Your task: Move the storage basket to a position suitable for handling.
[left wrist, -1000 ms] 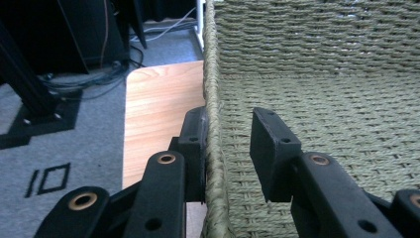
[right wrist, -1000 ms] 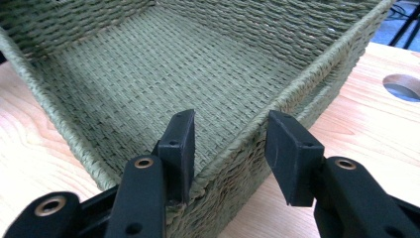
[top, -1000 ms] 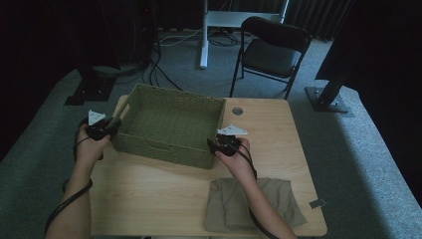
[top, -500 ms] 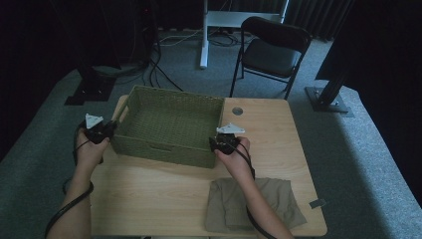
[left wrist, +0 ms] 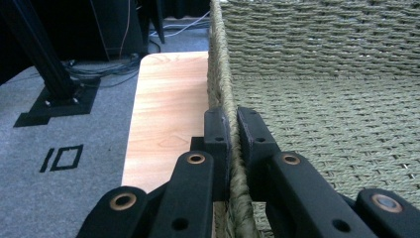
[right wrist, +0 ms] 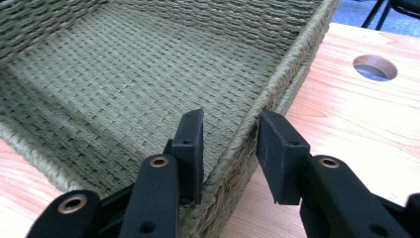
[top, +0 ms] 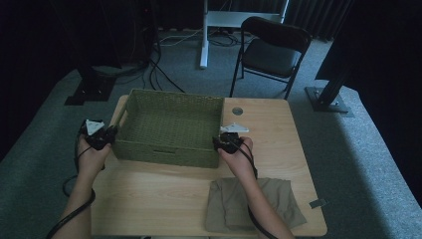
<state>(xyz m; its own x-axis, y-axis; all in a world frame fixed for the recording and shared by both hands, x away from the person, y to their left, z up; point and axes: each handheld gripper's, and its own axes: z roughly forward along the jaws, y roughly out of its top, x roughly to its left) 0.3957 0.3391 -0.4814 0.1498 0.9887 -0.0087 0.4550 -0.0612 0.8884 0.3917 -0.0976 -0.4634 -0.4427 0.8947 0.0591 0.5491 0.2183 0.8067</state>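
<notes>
An empty olive woven basket (top: 164,152) stands at the back left of the wooden table (top: 149,199). My left gripper (top: 110,133) is at its left wall. In the left gripper view the jaws (left wrist: 232,119) are shut on the rim of that wall (left wrist: 218,59), one pad on each side. My right gripper (top: 219,143) is at the basket's near right corner. Its jaws (right wrist: 230,134) straddle the right wall (right wrist: 297,49) and have just been closing. The outer pad still stands clear of the weave.
A folded khaki cloth (top: 254,204) lies at the table's front right, under my right forearm. A round hole (top: 237,111) sits in the tabletop right of the basket. A small dark tag (top: 317,203) lies near the right edge. A folding chair (top: 271,50) stands behind the table.
My left hand has shifted a little along the basket's left wall toward the near side. The right hand and the basket have stayed in place.
</notes>
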